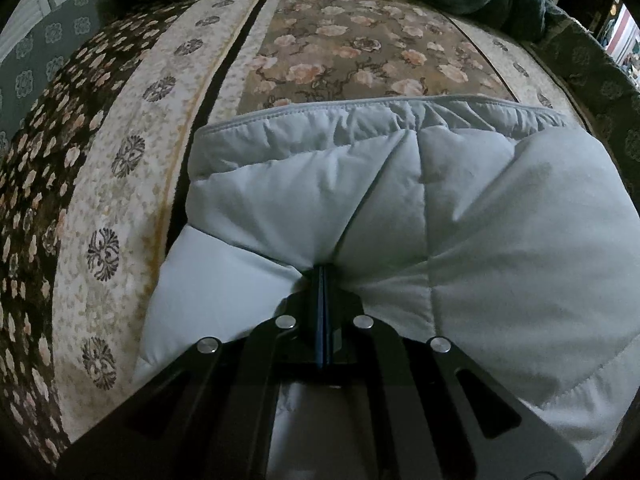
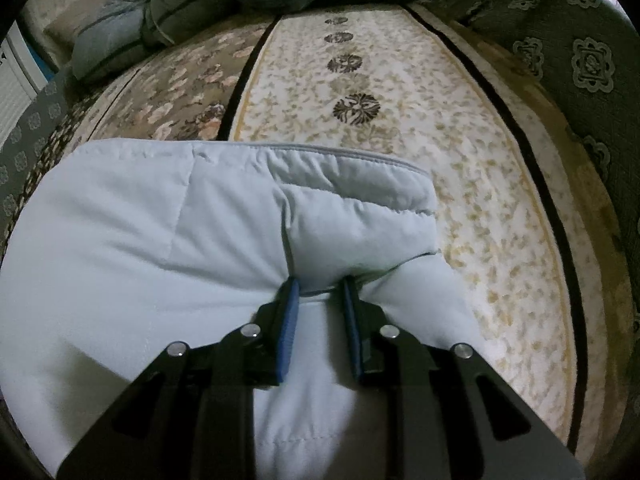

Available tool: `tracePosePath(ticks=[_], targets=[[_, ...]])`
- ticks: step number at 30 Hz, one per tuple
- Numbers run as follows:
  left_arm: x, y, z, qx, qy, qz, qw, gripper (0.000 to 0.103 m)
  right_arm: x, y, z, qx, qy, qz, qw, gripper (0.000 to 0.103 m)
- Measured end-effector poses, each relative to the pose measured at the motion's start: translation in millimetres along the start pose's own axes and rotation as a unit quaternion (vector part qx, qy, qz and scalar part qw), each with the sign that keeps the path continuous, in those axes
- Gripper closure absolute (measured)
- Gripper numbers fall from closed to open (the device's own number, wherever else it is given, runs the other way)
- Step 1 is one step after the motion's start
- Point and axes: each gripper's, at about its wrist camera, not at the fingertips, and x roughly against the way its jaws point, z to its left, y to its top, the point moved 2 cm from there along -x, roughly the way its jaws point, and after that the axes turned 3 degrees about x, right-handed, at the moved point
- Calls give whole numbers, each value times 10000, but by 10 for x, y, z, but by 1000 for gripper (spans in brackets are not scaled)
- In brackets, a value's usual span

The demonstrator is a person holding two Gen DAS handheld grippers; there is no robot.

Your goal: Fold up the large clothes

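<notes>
Patterned bed cover [image 1: 132, 184] underneath, pale quilted garment [image 1: 500, 240] spread on top, piped hem at far edge. Padding puffy, soft, light, likely slick; best pinched at seams or edges.

Left gripper [image 1: 322, 276] clamped tight on fabric pinch. Right gripper [image 2: 320, 286] part-closed, thick fold wedged between pads.

Right view alone shows pillows [image 2: 120, 36]; left shows garment's left corner.

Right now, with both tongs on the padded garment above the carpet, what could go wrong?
1. The left tongs pinch only a thin pleat of the pale blue padded garment; it may slip out.
2. The right tongs hold a thick fold with the pads apart, so the grips are uneven and the fold could land crooked.
3. The loose hem could drag on the floral carpet.
</notes>
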Motion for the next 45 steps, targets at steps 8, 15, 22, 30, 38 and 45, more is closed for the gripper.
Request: tracePosePath(ticks=[8, 15, 22, 30, 38, 45], targets=[[662, -47, 50, -19, -39, -537, 9985, 103, 816, -82, -19, 90, 365, -787, 9962, 72], [1233, -736, 158, -309, 125, -1090, 9935, 94, 1423, -1009, 13, 681, -30, -1312, 9890, 48], [900, -1159, 140, -451, 377, -862, 9945, 98, 1134, -1425, -68, 430, -156, -1287, 9906, 94], [521, -1085, 129, -318, 315, -608, 9971, 103, 636, -1367, -24, 397, -97, -1004, 9941, 100], [528, -1097, 224, -30, 187, -698, 9974, 103, 682, -1283, -32, 339, -115, -876, 9955, 101], [1060, -1406, 352, 558, 469, -1162, 9905, 16, 1164, -1507, -117, 96, 94, -1323, 9911, 39]])
